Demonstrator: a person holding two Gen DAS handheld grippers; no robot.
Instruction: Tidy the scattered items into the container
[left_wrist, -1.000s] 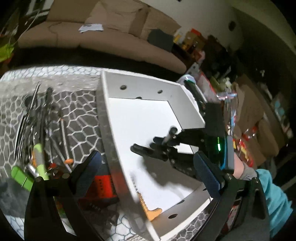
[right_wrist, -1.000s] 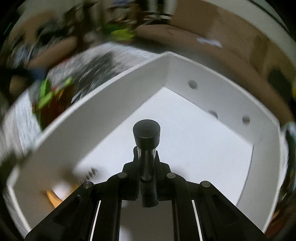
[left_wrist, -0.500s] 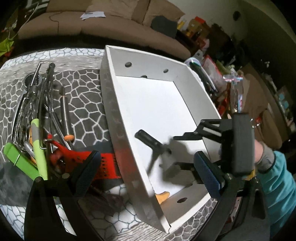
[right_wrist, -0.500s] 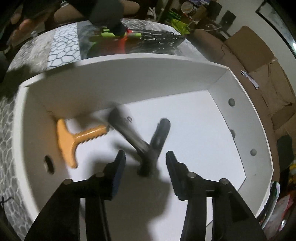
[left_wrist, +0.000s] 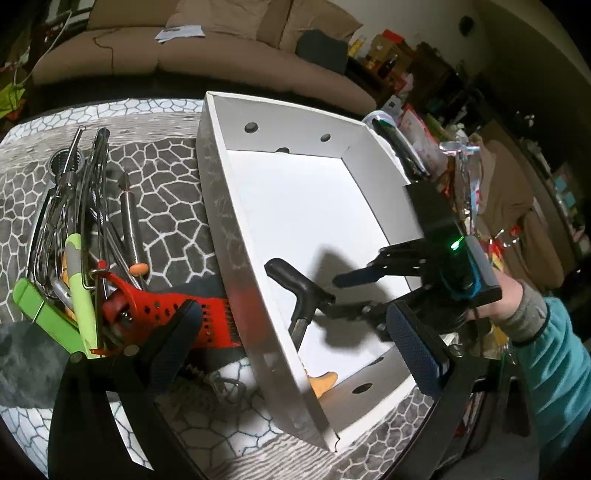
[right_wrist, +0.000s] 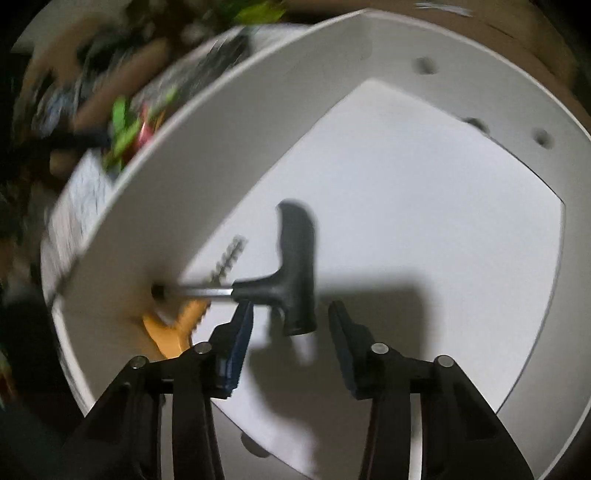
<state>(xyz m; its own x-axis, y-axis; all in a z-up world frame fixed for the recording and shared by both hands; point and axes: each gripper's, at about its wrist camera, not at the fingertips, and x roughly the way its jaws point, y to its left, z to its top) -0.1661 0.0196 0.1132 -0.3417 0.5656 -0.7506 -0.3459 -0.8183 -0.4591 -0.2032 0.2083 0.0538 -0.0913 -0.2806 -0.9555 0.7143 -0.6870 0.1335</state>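
The black T-handle tool (right_wrist: 295, 266) lies in the white box (left_wrist: 236, 236), its metal rod against the long wall near the orange tool (right_wrist: 173, 325). It looks hard and heavy. Grab its fat handle. The right claw (right_wrist: 291, 328) is closing on nothing; the left claw (left_wrist: 295, 332) is open.

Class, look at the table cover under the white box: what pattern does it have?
The table cover has a grey cracked-stone pattern with white lines, clearest in the left wrist view.

corkscrew (left_wrist: 295, 291) in box (left_wrist: 236, 236), utensils (left_wrist: 92, 236) left
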